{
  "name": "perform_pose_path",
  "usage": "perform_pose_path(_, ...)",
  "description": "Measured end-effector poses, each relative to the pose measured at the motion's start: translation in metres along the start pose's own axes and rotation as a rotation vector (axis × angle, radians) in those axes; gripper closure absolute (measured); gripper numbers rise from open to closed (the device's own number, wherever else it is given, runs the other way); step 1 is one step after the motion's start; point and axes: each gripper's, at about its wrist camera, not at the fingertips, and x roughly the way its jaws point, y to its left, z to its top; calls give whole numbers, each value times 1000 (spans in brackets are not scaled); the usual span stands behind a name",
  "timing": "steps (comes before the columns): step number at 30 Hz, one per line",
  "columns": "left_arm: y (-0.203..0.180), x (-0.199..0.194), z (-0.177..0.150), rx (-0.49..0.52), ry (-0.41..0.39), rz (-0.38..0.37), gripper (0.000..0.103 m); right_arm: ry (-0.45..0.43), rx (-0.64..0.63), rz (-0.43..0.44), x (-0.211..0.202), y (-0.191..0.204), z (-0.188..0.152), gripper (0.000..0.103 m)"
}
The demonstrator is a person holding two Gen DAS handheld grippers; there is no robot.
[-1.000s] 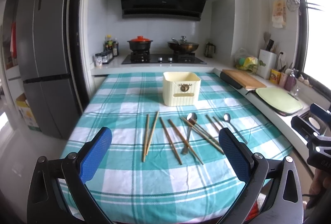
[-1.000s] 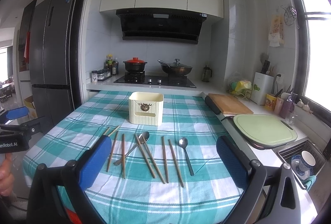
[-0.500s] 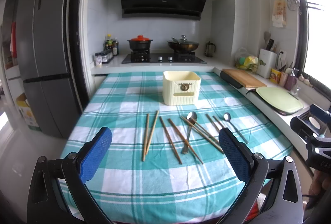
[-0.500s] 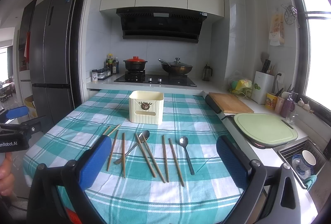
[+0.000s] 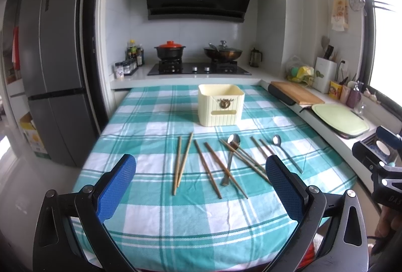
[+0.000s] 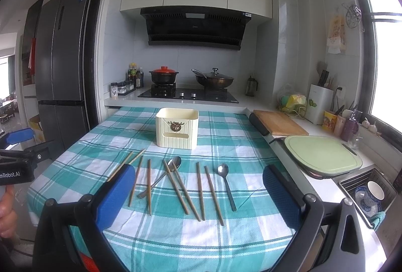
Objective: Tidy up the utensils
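Note:
Several wooden chopsticks [image 5: 181,161] [image 6: 176,190] and two metal spoons [image 5: 230,157] [image 6: 226,185] lie spread on a teal checked tablecloth [image 5: 176,216] [image 6: 176,241]. A cream holder box [image 5: 220,104] [image 6: 177,127] stands behind them, empty as far as I can see. My left gripper [image 5: 201,179] is open and empty, held above the table's near edge. My right gripper [image 6: 198,186] is open and empty, also back from the utensils. Each gripper shows at the edge of the other's view.
A counter on the right holds a wooden cutting board [image 6: 279,122], a green board [image 6: 322,155] and a sink with dishes [image 6: 369,194]. A stove with two pots [image 5: 196,53] stands behind the table. A grey fridge [image 5: 52,71] stands at left.

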Motion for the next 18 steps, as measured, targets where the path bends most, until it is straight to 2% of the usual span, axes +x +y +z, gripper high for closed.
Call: perform_pose_path(18, -3, 9, 1, 7, 17, 6, 0, 22, 5, 4, 6, 0, 1, 0)
